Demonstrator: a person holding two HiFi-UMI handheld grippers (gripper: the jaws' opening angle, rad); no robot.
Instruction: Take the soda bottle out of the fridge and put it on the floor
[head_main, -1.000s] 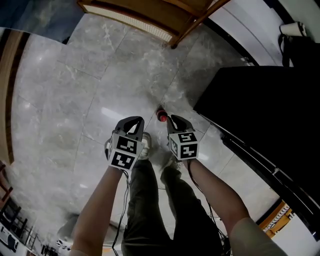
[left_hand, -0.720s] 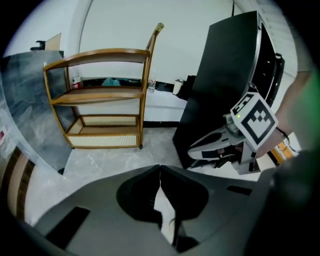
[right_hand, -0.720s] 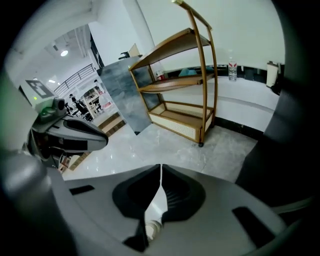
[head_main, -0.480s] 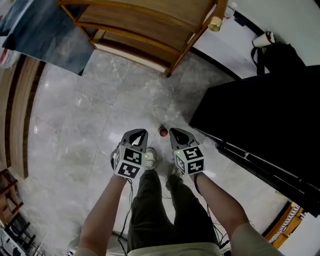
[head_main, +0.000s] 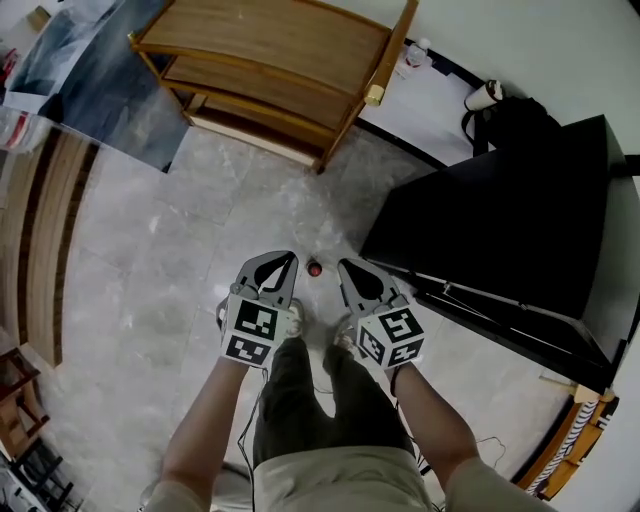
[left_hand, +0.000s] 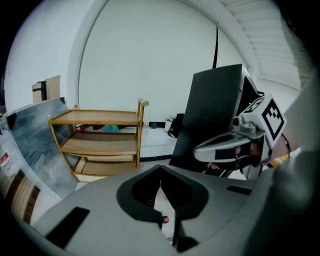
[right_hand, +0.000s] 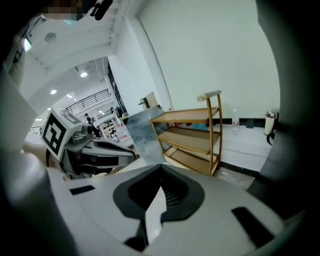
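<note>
The soda bottle (head_main: 314, 268) stands on the grey tiled floor and shows from above as a small red cap; that cap (left_hand: 165, 219) also peeks through the slit under the left jaws. My left gripper (head_main: 291, 257) hovers just left of it, shut and empty. My right gripper (head_main: 342, 264) hovers just right of it, also shut with nothing between the jaws. Neither touches the bottle. The black fridge (head_main: 500, 210) stands to the right.
A wooden shelf unit (head_main: 270, 70) stands against the far wall, with a grey-blue panel (head_main: 90, 70) to its left. A clear bottle (head_main: 416, 50) and a dark bag (head_main: 500, 110) sit by the wall. The person's legs and shoes (head_main: 295, 320) are below the grippers.
The head view has pulled back, taking in more of the shelf and fridge. Both grippers have come away from the bottle, which stays on the floor between them.
</note>
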